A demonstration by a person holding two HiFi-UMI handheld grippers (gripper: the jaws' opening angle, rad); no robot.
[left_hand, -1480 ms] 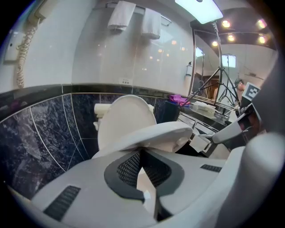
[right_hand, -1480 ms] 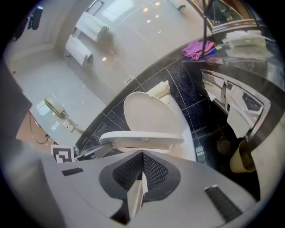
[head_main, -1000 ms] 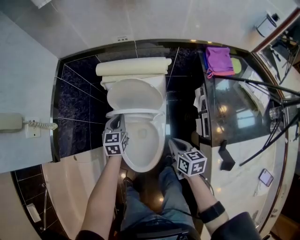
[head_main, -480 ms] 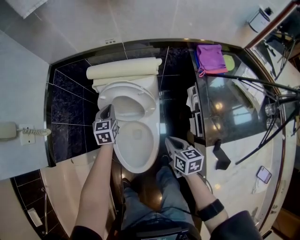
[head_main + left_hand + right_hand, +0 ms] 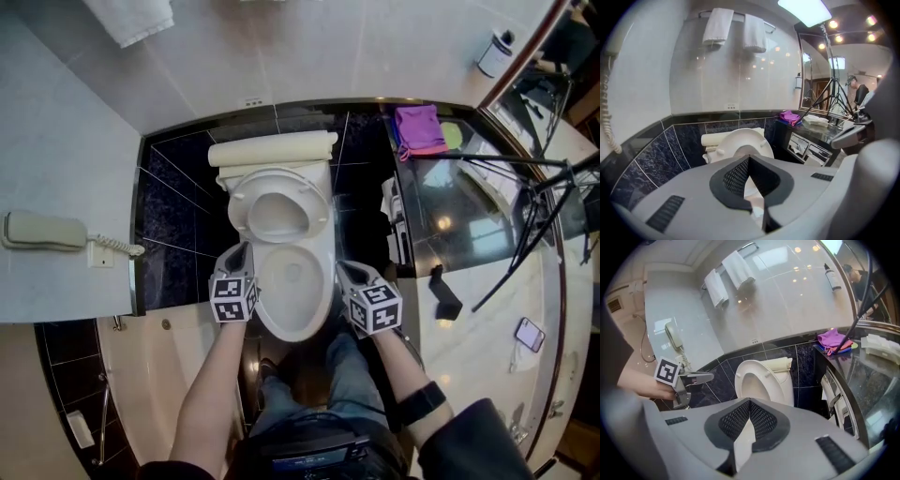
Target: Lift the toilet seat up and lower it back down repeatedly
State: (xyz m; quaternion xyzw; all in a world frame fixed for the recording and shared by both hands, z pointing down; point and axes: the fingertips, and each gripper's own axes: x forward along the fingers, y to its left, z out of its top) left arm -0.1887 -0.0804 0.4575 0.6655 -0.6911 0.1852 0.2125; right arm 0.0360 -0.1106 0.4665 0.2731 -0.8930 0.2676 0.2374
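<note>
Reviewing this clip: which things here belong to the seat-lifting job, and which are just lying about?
Job: toilet seat, raised; toilet bowl; left tool; right tool.
Lying about: purple cloth; wall phone; towel; smartphone.

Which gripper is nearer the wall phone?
Left. The left gripper sits on the phone's side of the toilet; the right gripper is on the far side.

One toilet [image 5: 291,323], two tools [image 5: 241,251] [image 5: 345,270], two towels [image 5: 718,26] [image 5: 754,33], one wall phone [image 5: 42,232], one purple cloth [image 5: 419,128]
</note>
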